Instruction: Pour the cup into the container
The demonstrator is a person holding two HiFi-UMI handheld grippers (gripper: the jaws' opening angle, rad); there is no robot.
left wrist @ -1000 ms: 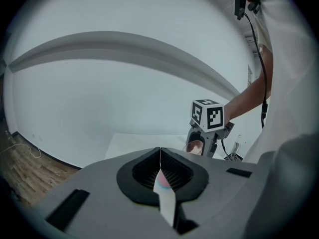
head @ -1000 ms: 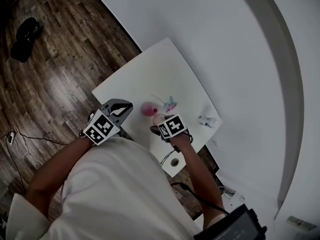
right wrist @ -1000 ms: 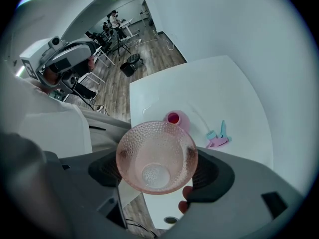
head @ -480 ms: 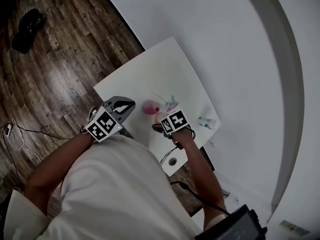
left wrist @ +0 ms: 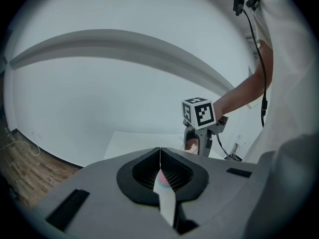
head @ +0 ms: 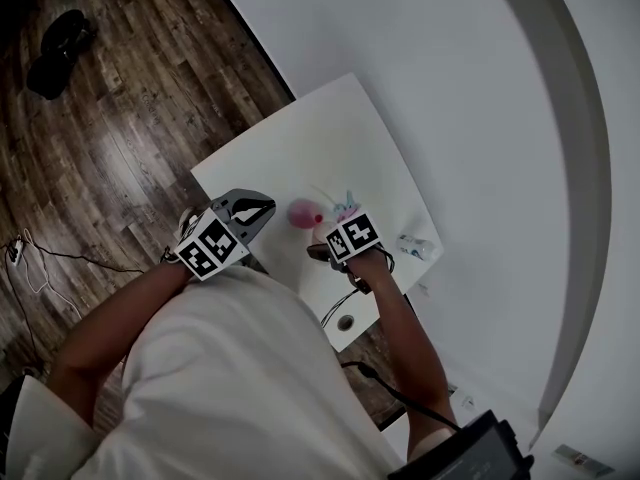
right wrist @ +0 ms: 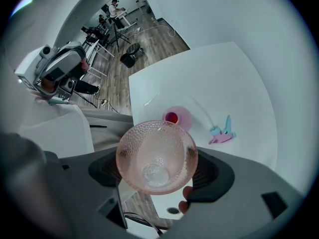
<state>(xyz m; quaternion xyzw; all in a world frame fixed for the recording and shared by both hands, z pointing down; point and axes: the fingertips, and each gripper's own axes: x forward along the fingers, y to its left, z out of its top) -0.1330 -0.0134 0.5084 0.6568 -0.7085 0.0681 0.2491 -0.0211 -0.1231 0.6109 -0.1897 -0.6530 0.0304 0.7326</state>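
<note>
Pinches the dimpled pink cup (right wrist: pixel 157 156) from above in the right gripper (right wrist: pixel 158 169), with jaws spread wide across its wall, just beside the pink container (right wrist: pixel 177 117), on its near side. Holds the cup near upright, seemingly for want of anything inside to tip out; shows something red (right wrist: pixel 172 117) in the container instead. Parks the left gripper (left wrist: pixel 159 156) off to the container's left, with jaws pressed together on nothing, likely to stay clear.

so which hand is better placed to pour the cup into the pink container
Right. The right gripper holds the cup, close to the container. The left gripper is shut, empty and off to the side.
</note>
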